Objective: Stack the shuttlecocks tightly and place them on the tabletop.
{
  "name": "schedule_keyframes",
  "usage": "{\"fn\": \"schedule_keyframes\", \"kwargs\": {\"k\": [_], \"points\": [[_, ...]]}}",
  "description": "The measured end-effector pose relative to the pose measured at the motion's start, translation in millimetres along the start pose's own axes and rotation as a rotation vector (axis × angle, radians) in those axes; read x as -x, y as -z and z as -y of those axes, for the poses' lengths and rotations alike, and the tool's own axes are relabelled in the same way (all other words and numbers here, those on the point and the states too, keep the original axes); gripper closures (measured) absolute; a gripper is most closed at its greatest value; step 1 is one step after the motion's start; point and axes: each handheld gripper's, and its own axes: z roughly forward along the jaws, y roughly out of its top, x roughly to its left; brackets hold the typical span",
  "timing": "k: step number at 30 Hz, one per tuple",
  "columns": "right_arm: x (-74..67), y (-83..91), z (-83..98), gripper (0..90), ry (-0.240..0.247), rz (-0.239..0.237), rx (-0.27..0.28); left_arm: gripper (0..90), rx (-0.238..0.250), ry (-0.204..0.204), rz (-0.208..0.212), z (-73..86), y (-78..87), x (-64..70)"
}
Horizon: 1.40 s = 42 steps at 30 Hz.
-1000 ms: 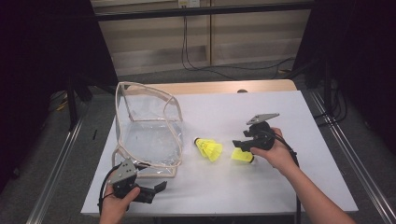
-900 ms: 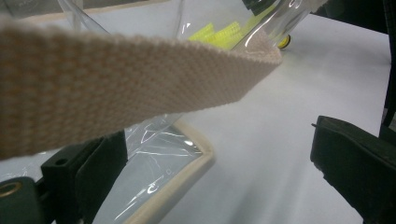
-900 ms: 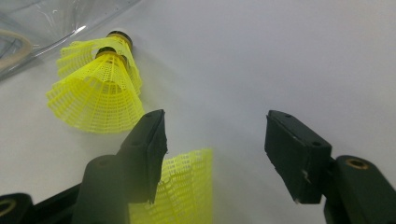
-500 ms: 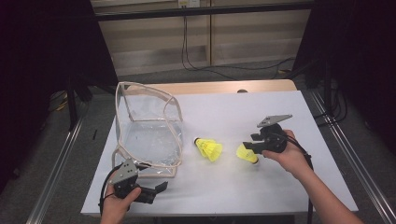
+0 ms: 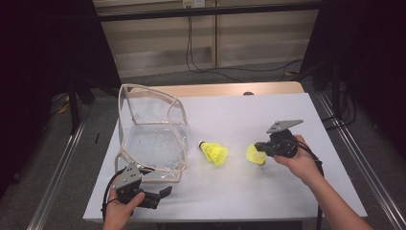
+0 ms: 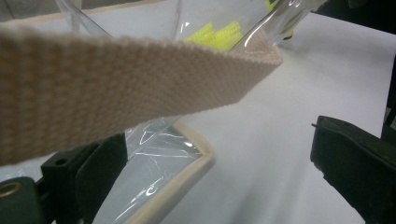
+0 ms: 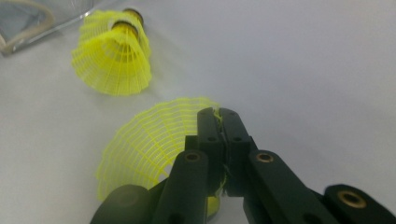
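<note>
At the near edge of the white surface (image 5: 249,191), the left gripper (image 5: 160,194) lay low in the person's left hand (image 5: 125,206), just in front of the clear bag (image 5: 153,139). In the left gripper view its two black jaws stood wide apart with nothing pressed between them; the bag's beige webbing strap (image 6: 116,79) crossed close above them, and a beige-trimmed corner of the bag lay on the surface between the jaws.

Farther in and on the right, the right hand (image 5: 299,160) held the right gripper (image 5: 260,148), which pointed left across the surface. Its jaws had just been closing, and in the right gripper view they stood pinched together on the rim of the yellow mesh skirt of the held shuttlecock (image 7: 149,149). From above, that shuttlecock (image 5: 255,155) sat at the gripper's tip, its open skirt turned toward the camera; whether it rested on the surface or was lifted clear of it could not be told.

The second shuttlecock (image 5: 214,152) lay on its side on the surface, between the bag and the held one, apart from both, with its dark-banded cork end toward the bag.

The bag stood open at the left, its beige-edged mouth raised and its clear body spread flat toward the near edge.

Beyond the surface's far edge, a wooden strip (image 5: 215,89) showed, and dark cables (image 5: 191,52) hung behind it.
</note>
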Motion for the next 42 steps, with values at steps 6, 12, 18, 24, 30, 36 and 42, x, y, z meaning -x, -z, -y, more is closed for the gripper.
{"fn": "schedule_keyframes", "kwargs": {"k": [6,12,18,24,30,36,42], "points": [[-2.5,-6.7,-8.6,88.9,-0.002,0.029,0.098,3.9,-0.005,0.001,-0.004,0.2,0.6,-0.3],[-4.3,-17.3,-11.9,88.4,-0.010,0.040,0.135,3.9,-0.004,0.001,-0.005,0.2,0.5,-0.5],[-4.3,-24.3,-10.8,87.5,-0.028,0.040,0.155,3.9,-0.005,0.002,0.000,0.3,-0.3,-0.1],[-7.2,-27.1,-3.3,86.6,-0.005,0.044,0.128,4.0,-0.007,0.001,-0.002,0.2,-0.6,-0.3],[-4.2,-21.9,3.2,83.0,-0.025,0.044,0.133,3.9,-0.005,0.003,0.002,-0.1,-1.3,0.6],[-2.0,-17.6,9.5,78.1,-0.038,0.059,0.140,3.9,-0.006,0.001,0.005,0.3,-1.6,0.4],[1.0,-12.2,16.8,74.6,-0.051,0.075,0.153,3.9,-0.005,0.001,0.004,0.3,-1.8,0.5]]}}
